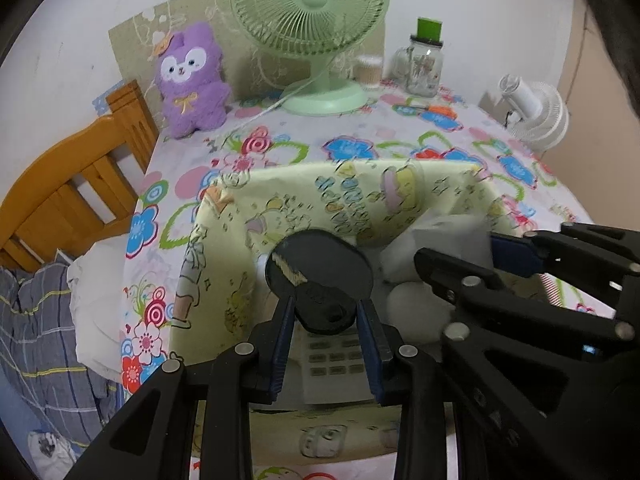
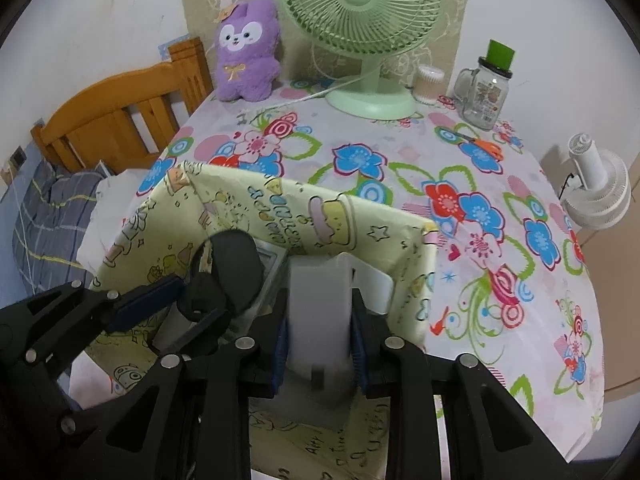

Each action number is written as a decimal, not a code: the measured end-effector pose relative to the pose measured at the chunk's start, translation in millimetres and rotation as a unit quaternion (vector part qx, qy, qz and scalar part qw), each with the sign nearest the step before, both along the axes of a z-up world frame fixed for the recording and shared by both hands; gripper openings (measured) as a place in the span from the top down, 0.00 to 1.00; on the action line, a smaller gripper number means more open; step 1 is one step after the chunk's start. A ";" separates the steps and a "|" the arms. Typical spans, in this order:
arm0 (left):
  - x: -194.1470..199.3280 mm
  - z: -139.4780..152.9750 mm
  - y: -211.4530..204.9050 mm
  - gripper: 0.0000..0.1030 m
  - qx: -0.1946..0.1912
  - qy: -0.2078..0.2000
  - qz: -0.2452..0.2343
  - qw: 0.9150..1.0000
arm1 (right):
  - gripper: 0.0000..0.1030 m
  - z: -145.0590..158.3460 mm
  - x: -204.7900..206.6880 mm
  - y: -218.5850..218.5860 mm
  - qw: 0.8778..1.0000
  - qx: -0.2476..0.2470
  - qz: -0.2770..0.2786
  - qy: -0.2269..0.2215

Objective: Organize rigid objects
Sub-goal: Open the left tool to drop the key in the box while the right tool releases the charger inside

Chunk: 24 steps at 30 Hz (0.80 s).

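Gripping a dark paddle-shaped thing (image 1: 320,276), left gripper (image 1: 326,344) hangs over the yellow fabric bin (image 1: 224,240); right gripper (image 2: 320,344) clamps a white plastic block (image 2: 320,300) just beside. Crowded claws could knock together on release. Green fan (image 2: 364,20) stands well behind.

A black oval paddle-shaped object (image 1: 320,270) is clamped by its handle between the blue pads of the left gripper (image 1: 326,320), above a pale yellow cartoon-printed fabric box (image 1: 224,248). Directly beneath the gripper, a white keypad device (image 1: 332,354) is seen inside the box. To its right, a translucent white plastic piece (image 1: 452,232) is gripped by the right gripper (image 1: 460,252).
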<state>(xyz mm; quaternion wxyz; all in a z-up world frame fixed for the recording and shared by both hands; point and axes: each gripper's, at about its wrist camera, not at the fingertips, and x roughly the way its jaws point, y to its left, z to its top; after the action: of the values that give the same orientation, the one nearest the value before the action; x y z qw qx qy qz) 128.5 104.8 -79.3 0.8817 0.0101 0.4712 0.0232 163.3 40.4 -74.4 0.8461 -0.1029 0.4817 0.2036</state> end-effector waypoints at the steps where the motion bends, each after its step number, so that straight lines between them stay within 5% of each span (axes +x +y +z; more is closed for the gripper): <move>1: 0.5 -2.2 1.0 0.67 -0.002 0.004 0.000 1.000 | 0.72 -1.6 0.0 1.2 1.000 0.001 0.002 0.003; 8: 1.5 -6.3 3.1 0.60 0.002 0.005 0.001 1.000 | 0.72 -8.2 0.3 5.2 1.000 -0.001 0.004 0.005; 21: -2.6 -2.8 -9.2 0.29 0.015 -0.006 0.004 1.000 | 0.71 -5.0 -2.9 -4.5 1.000 0.016 0.019 0.003; 24: -5.6 0.3 -10.5 0.24 0.011 -0.006 0.000 1.000 | 0.60 1.3 -7.9 -5.1 1.000 0.011 0.024 -0.015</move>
<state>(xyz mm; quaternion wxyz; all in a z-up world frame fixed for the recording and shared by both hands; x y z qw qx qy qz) 123.0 94.3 -79.0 0.8845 0.0196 0.4653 0.0280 155.4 35.3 -73.1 0.8493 -0.1080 0.4638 0.2277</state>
